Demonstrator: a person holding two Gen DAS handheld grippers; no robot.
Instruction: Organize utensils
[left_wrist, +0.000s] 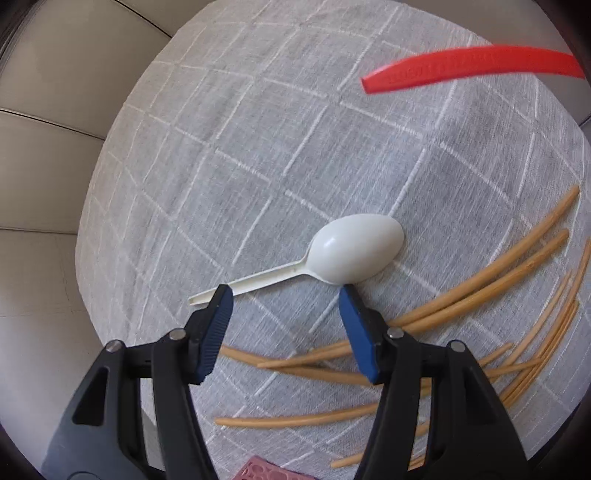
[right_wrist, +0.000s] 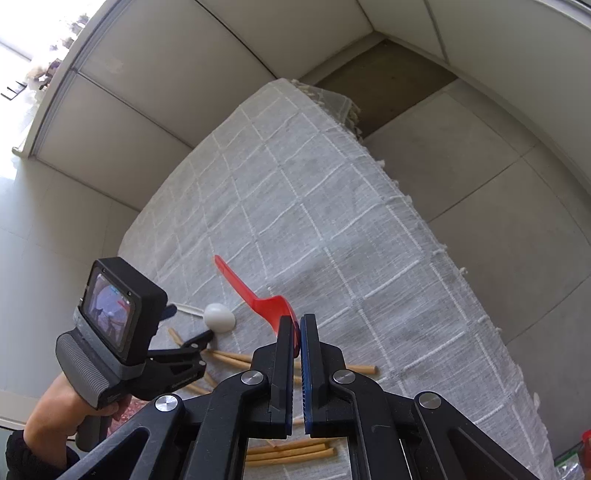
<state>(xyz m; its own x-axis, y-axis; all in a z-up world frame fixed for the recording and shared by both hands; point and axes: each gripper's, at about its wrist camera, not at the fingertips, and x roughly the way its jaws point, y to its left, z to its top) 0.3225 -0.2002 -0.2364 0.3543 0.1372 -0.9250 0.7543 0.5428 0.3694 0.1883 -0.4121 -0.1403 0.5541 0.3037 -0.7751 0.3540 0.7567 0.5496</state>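
A white plastic spoon (left_wrist: 354, 254) lies bowl-down on the grey checked tablecloth (left_wrist: 258, 147). My left gripper (left_wrist: 286, 290) is open, its blue fingertips (left_wrist: 221, 299) just short of the spoon, one by the handle and one by the bowl. My right gripper (right_wrist: 298, 321) is shut on the bowl end of a red plastic spoon (right_wrist: 255, 295) and holds it above the table; its handle (left_wrist: 472, 64) shows at the top of the left wrist view. The white spoon (right_wrist: 219, 314) and the left gripper (right_wrist: 184, 354) also show in the right wrist view.
Several bamboo chopsticks (left_wrist: 480, 288) lie scattered on the cloth to the right of and below the white spoon. A pink perforated object (left_wrist: 258, 470) peeks in at the bottom edge. The table edge and tiled floor (left_wrist: 44, 258) are to the left.
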